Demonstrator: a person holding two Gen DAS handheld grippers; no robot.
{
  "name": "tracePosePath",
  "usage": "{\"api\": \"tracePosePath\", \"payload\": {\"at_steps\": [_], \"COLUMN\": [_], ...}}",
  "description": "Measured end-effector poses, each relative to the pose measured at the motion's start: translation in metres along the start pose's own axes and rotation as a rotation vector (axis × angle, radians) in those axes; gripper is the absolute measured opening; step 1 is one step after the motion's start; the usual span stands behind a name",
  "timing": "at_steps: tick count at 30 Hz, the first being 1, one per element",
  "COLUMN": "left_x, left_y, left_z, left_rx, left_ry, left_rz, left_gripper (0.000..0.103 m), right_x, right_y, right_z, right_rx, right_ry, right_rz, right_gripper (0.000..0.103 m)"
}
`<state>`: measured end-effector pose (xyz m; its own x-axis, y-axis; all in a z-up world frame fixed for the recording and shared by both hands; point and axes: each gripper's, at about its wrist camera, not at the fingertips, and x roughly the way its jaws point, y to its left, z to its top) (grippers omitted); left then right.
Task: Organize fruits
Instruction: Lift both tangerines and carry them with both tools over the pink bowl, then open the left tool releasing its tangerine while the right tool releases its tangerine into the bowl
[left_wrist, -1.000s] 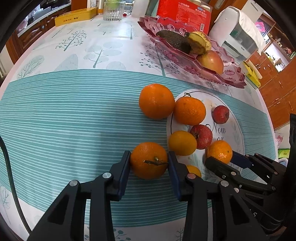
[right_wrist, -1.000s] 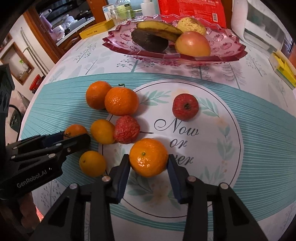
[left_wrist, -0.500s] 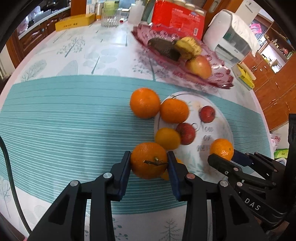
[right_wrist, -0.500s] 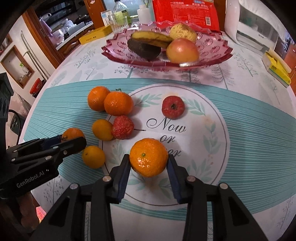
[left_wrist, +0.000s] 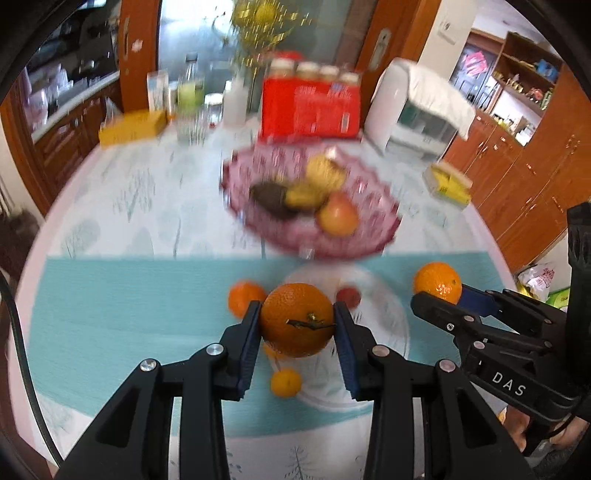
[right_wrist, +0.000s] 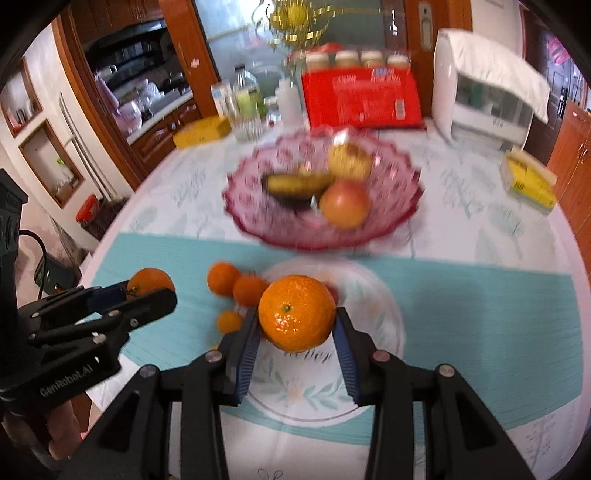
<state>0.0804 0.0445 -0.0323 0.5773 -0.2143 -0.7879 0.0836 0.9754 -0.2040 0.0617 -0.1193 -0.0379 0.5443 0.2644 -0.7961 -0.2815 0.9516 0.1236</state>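
My left gripper (left_wrist: 297, 325) is shut on an orange with a stem (left_wrist: 297, 319), held well above the table. My right gripper (right_wrist: 295, 321) is shut on another orange (right_wrist: 296, 313), also lifted; it shows at the right of the left wrist view (left_wrist: 437, 282). Below lie a white printed plate (right_wrist: 373, 306), loose oranges (right_wrist: 223, 277) and a small orange (left_wrist: 285, 382) on the teal cloth. Beyond stands a pink glass fruit bowl (right_wrist: 402, 184) holding an apple (right_wrist: 344, 203), a dark avocado and bananas.
A red box (right_wrist: 362, 99), bottles, a glass and a yellow box (right_wrist: 201, 132) stand at the table's back. A white appliance (right_wrist: 484, 85) is at the back right, a yellow pack (right_wrist: 528, 182) near the right edge. Wooden cabinets surround the table.
Both grippers have risen high and tilted up with their oranges; the plate and loose fruit now look small below, and the pink bowl sits mid-view.
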Motion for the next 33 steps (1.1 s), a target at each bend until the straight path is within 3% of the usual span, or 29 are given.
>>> {"api": "tracePosePath", "payload": {"at_steps": [8,15,20,25,33], "left_x": [-0.067,-0.080,-0.055,-0.007,0.094], "left_y": [-0.020,-0.031,-0.032,-0.024,-0.003], "left_z": [0.088,0.146,0.182,0.207,0.210], "left_rx": [0.110,0.176,0.200,0.205,0.157], "left_ry": [-0.174,-0.214,-0.186,-0.135,0.001], "left_rz": [0.025,0.049,0.056,0.053,0.026], "left_gripper": [0.036,0.037,0.037,0.037,0.037], "right_x": [-0.067,-0.094,-0.076,-0.038,0.059], "right_y": [-0.019,-0.029,-0.032,-0.037,-0.059], "right_z": [0.077,0.134,0.167,0.185,0.182], "right_rx": [-0.021,-0.059,-0.053,-0.039,0.032], "right_ry": [-0.185,-0.310,-0.311,-0.277,-0.103], "right_rz": [-0.046,-0.133,-0.141,-0.150,-0.149], "right_gripper": [0.040,0.040,0.040,0.040,0.040]}}
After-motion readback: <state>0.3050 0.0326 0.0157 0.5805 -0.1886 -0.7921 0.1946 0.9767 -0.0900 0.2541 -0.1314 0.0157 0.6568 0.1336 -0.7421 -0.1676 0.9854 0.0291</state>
